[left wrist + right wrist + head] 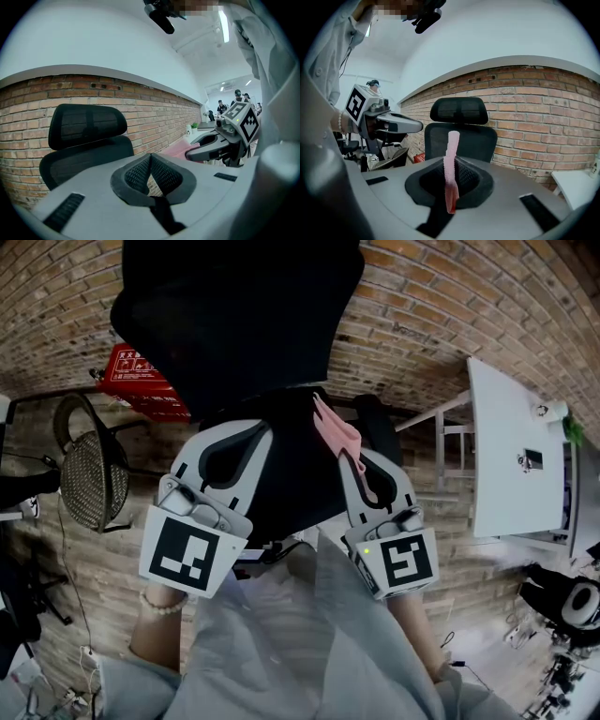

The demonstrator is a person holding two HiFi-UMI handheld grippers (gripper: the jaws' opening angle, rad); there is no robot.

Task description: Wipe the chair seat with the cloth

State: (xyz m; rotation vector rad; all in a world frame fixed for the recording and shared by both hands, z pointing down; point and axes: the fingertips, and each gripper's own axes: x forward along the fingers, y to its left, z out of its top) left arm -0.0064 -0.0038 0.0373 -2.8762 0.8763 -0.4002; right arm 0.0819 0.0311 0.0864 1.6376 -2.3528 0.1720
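Right gripper (450,190) jaws clamped on pink cloth (451,159), strip sticking up between them; left gripper (150,176) jaws pressed together; black mesh chair (459,133) ahead of both.

No words or numbers can be read: the red box (141,381) at the upper left of the head view carries white print too small to make out, while the left marker cube (190,557) and right marker cube (401,563) show only black-and-white square patterns.
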